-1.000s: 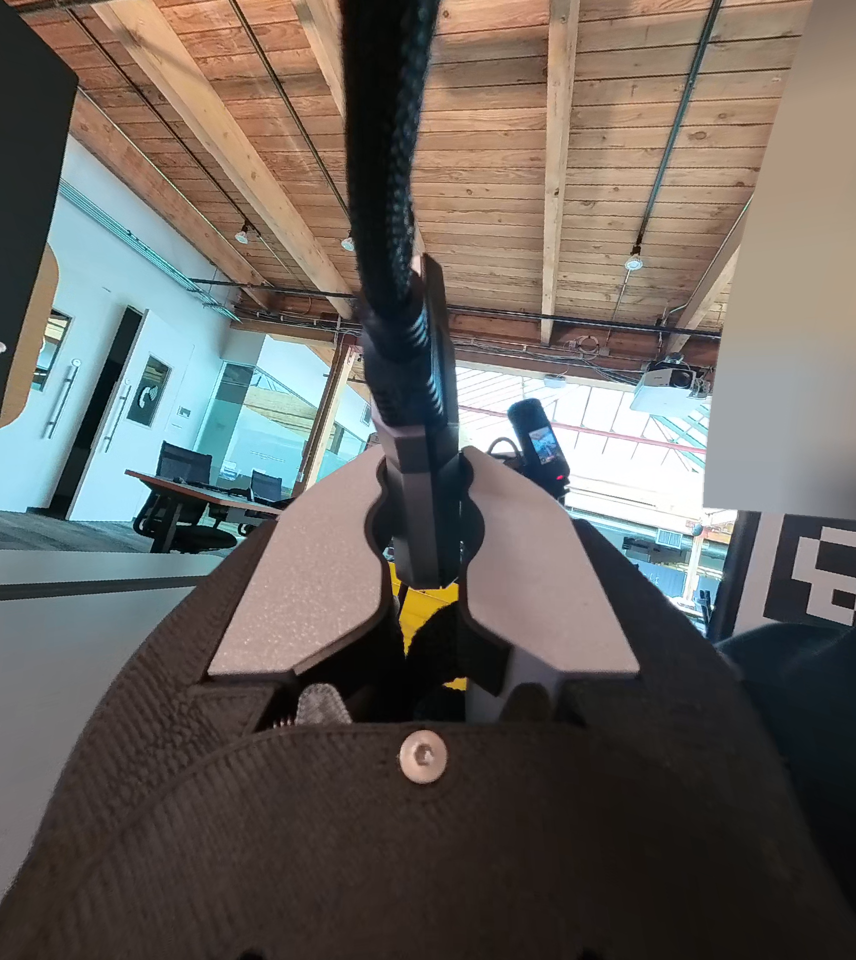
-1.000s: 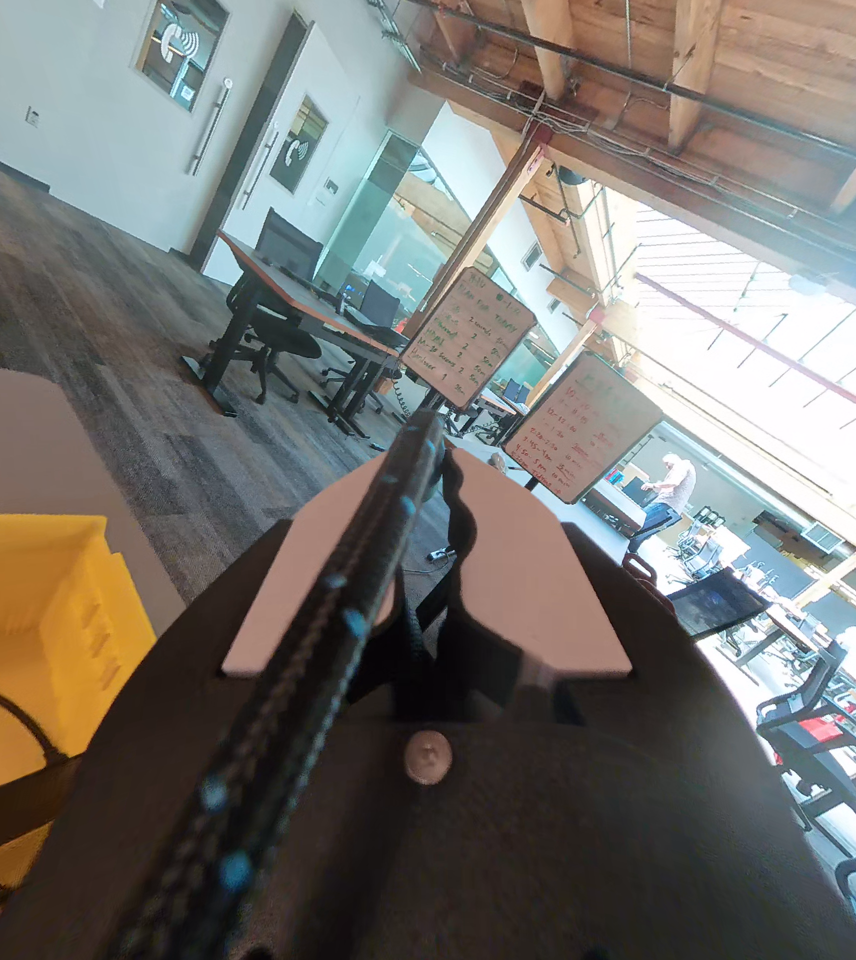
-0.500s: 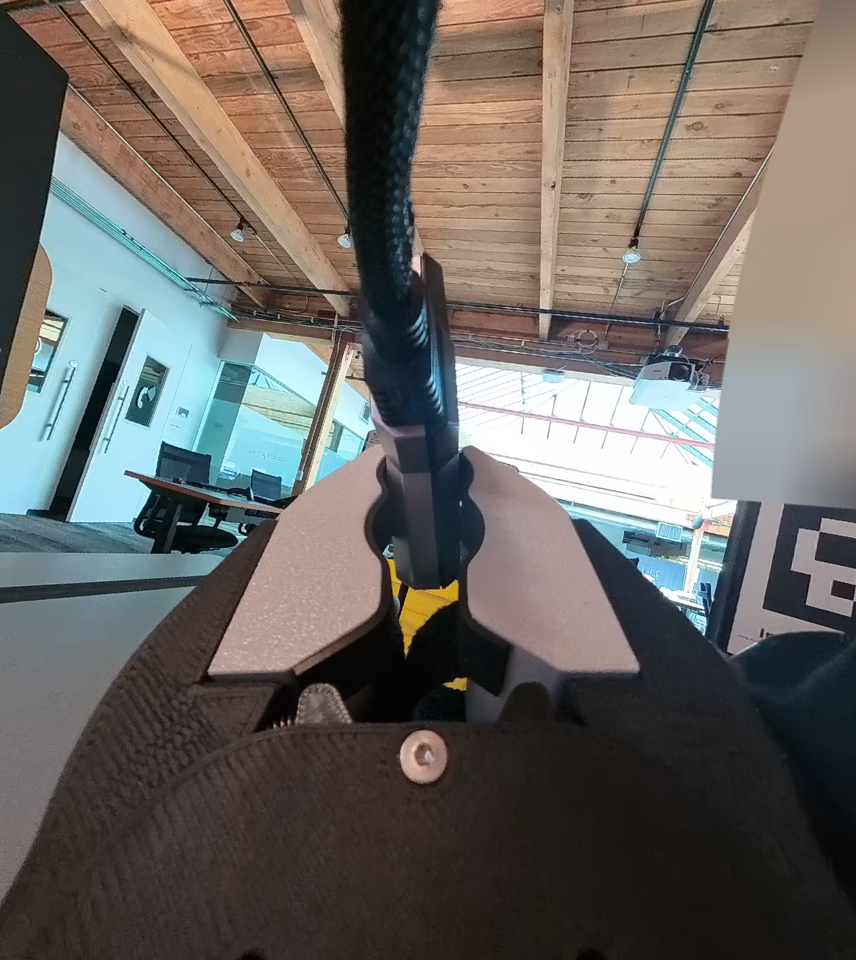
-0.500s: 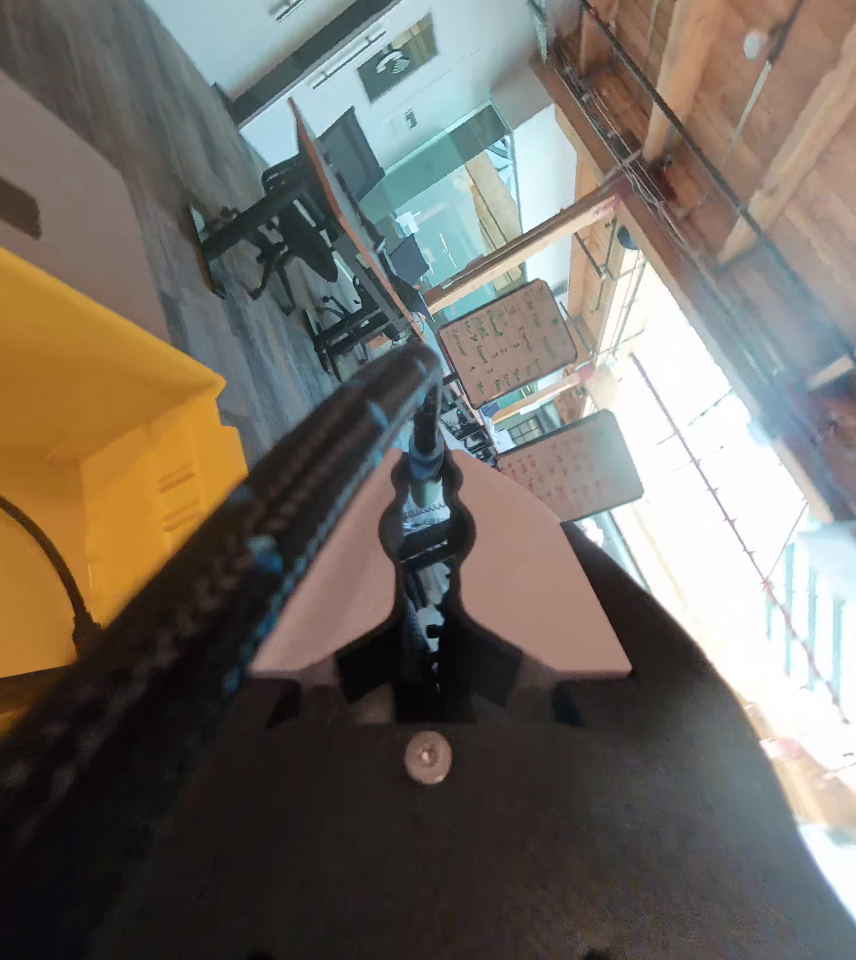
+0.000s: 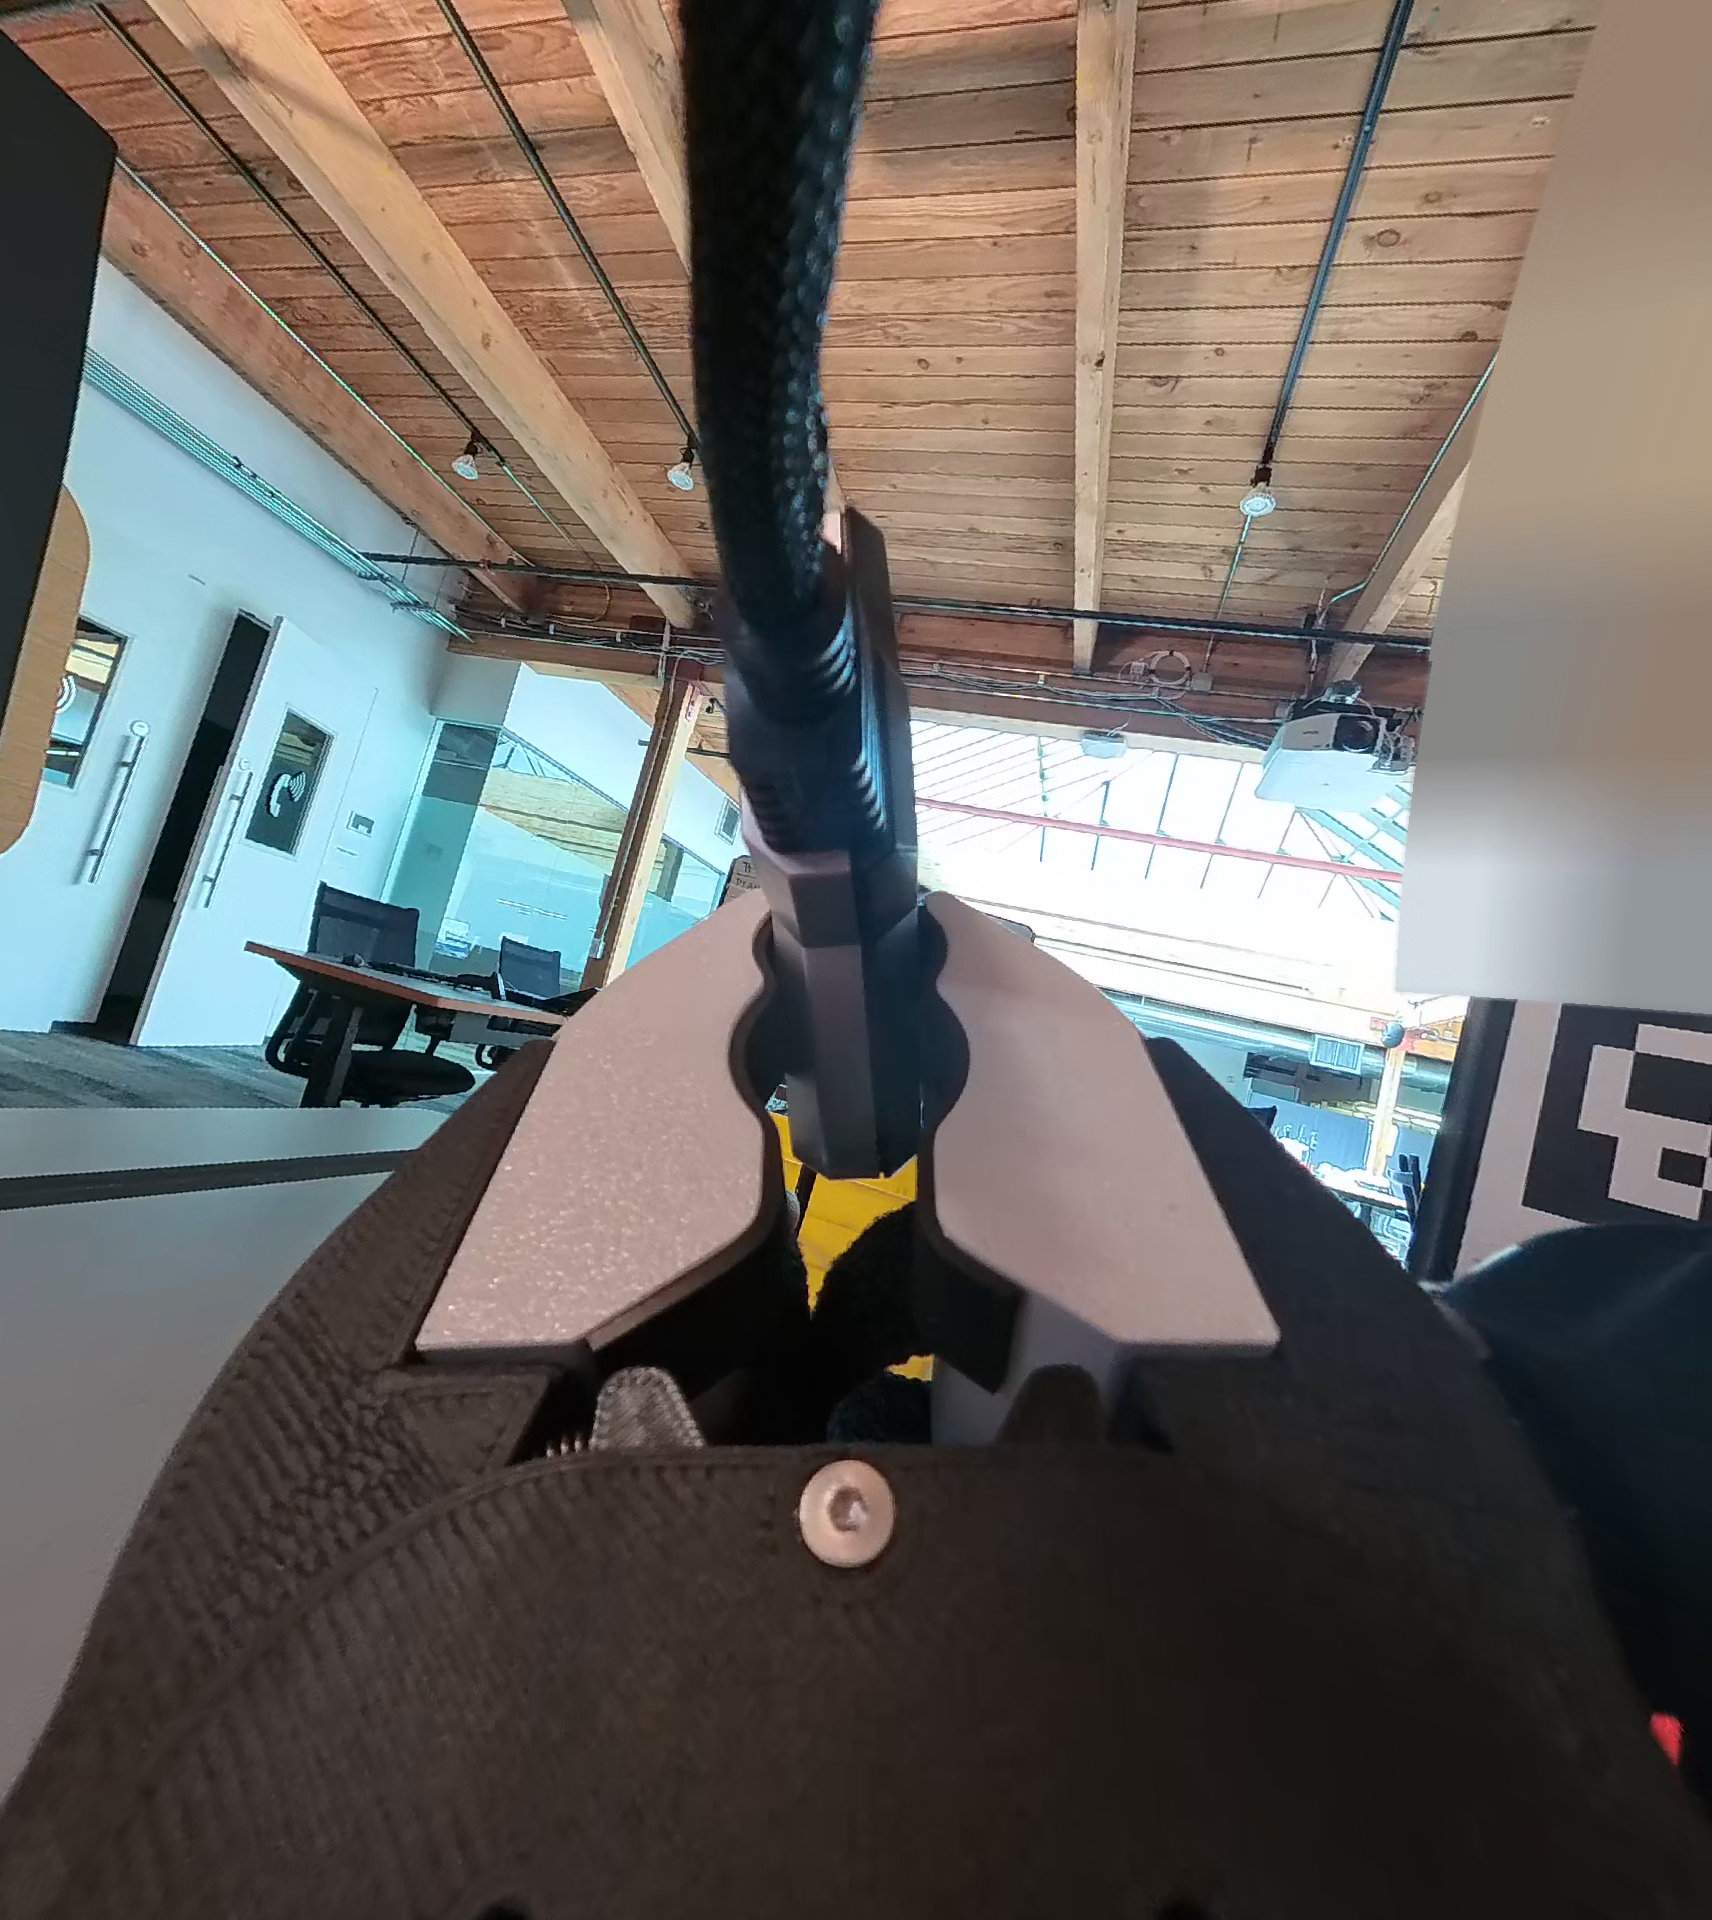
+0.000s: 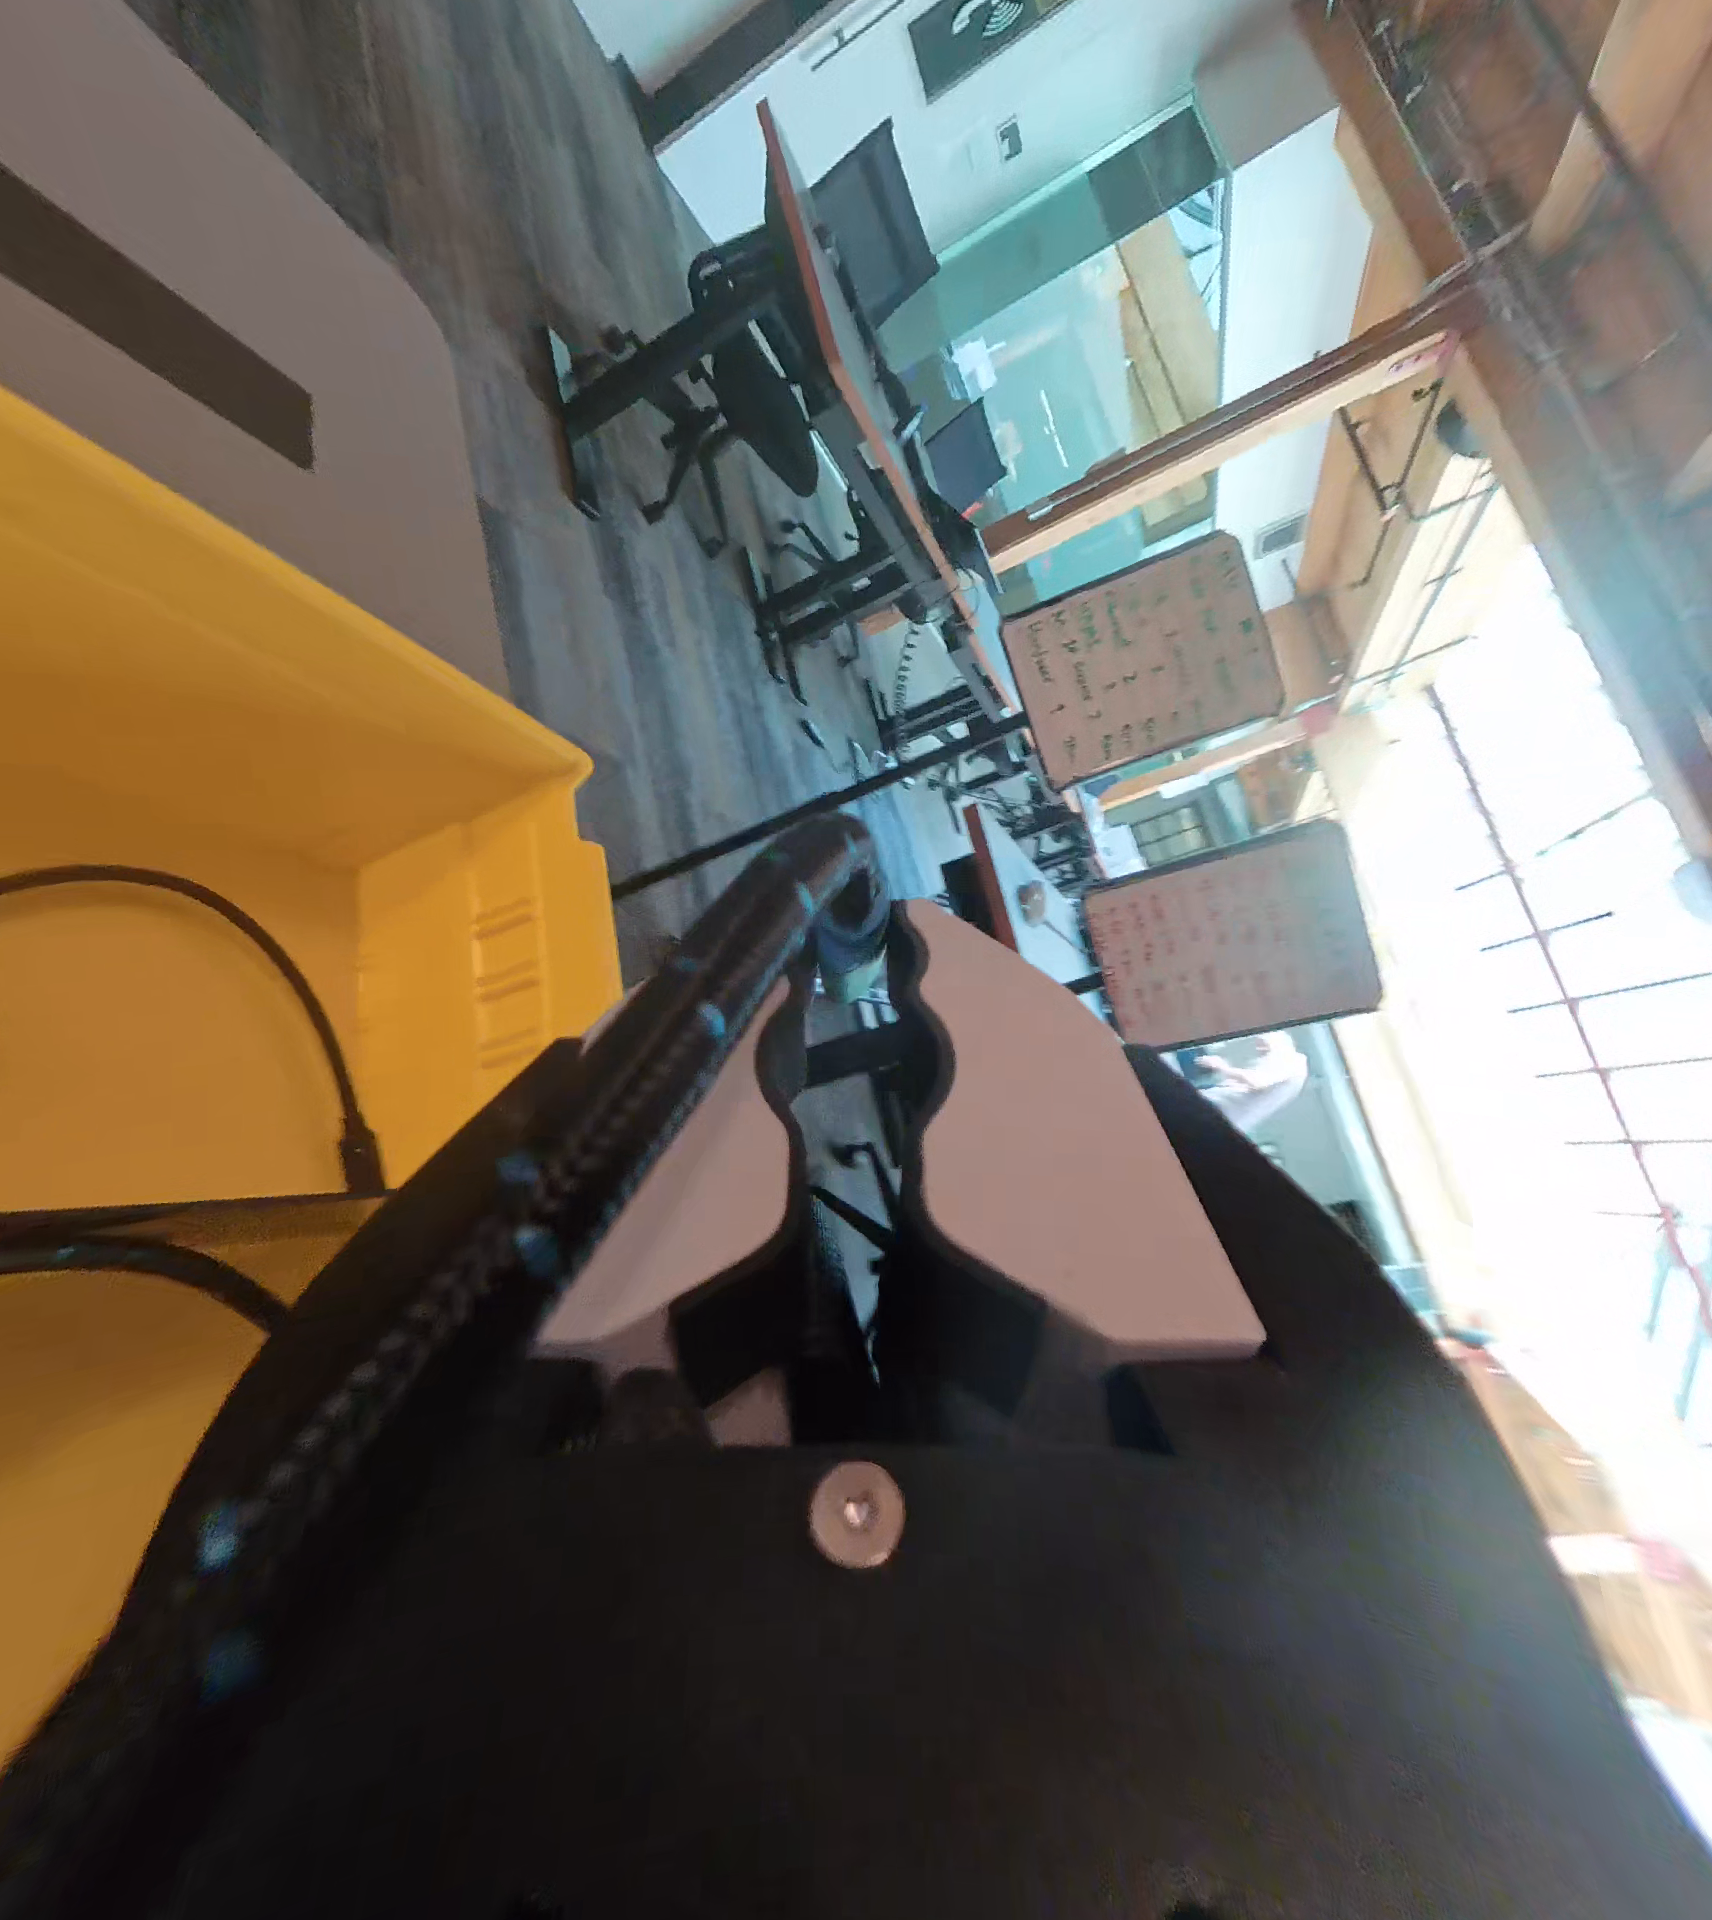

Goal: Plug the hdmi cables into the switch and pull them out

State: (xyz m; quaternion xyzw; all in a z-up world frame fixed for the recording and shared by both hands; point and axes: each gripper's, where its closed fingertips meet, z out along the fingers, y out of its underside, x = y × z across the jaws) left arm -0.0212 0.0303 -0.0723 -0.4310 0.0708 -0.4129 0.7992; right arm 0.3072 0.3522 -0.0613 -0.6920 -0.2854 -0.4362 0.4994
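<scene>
The HDMI plug (image 5: 836, 997) stands upright between the left gripper (image 5: 847, 1039) jaws, pinched. The right gripper (image 6: 852, 1049) jaws pinch a blue-flecked braided cable (image 6: 623, 1101) beside a yellow bin (image 6: 208, 748).

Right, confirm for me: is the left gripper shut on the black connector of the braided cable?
Yes, the left gripper is closed with its grey fingers pressing both sides of the black connector, the braided cable rising from it.

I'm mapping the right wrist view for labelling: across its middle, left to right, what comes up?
Yellow bin → black braided cable with blue flecks → right tool → lower whiteboard → bright window.
</scene>
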